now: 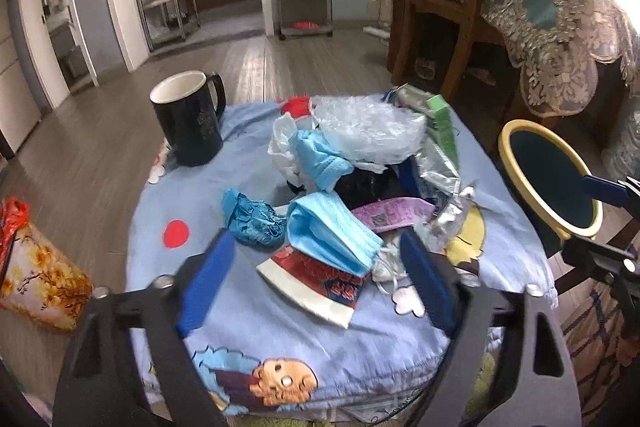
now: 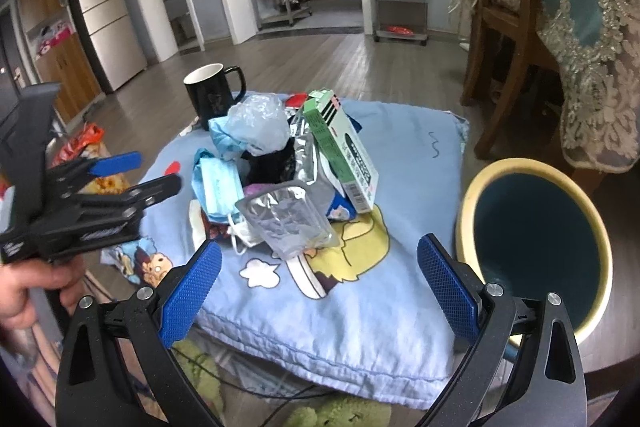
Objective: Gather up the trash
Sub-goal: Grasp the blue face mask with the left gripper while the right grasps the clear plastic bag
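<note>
Left wrist view: our left gripper (image 1: 316, 279), jaws apart and empty, faces the trash pile (image 1: 352, 163) heaped mid-cushion (image 1: 280, 339), blue mask (image 1: 332, 233) nearest — likely first pick. Right gripper (image 2: 318, 293) hangs equally spread beside the bin (image 2: 536, 243), handy for drops. Only the right view shows the green box (image 2: 344, 151) face; only the left, the crumpled blue glove (image 1: 254, 221).

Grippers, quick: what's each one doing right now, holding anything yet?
Left gripper: open, holding nothing, fingers either side of the blue face mask.
Right gripper: open, empty, facing the trash pile.
</note>
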`<state>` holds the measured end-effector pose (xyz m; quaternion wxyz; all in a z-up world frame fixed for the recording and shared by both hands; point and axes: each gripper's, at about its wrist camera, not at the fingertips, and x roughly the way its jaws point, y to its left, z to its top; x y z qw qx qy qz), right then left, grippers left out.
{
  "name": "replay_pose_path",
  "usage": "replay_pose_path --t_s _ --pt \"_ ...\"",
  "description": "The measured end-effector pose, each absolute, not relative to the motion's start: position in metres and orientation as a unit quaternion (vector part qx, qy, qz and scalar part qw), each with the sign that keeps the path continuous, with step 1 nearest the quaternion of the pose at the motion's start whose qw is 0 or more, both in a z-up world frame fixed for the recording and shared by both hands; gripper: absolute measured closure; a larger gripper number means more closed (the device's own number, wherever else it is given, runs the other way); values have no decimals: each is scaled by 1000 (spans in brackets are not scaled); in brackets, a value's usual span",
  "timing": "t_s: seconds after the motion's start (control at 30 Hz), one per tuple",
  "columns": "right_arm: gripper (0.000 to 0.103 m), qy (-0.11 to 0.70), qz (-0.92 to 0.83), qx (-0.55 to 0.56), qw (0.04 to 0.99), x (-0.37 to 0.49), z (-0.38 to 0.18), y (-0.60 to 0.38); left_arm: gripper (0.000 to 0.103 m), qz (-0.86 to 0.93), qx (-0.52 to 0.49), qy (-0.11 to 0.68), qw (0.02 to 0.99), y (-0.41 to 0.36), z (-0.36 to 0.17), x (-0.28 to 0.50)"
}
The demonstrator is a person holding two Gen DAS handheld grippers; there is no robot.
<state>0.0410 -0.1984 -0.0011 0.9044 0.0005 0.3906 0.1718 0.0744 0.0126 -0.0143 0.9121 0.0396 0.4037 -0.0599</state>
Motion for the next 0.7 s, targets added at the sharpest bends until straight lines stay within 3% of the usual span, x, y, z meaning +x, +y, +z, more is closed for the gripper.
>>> replay_pose_path --t_s 0.07,0.3,0.37,0.47,0.7 --pt "6 398 177 1 900 48 -4 -195 38 -69 24 424 903 17 -22 90" --pt "7 421 187 7 888 68 -15 -185 53 -95 -18 480 872 29 -54 129" --pt "7 423 187 8 886 72 -15 -182 73 -104 -30 490 865 30 -61 133" --pt "7 422 191 4 886 78 -12 -173 91 -108 -29 489 865 31 -62 130" --pt "9 402 219 -18 889 91 5 -143 96 -94 -46 478 872 42 -51 120"
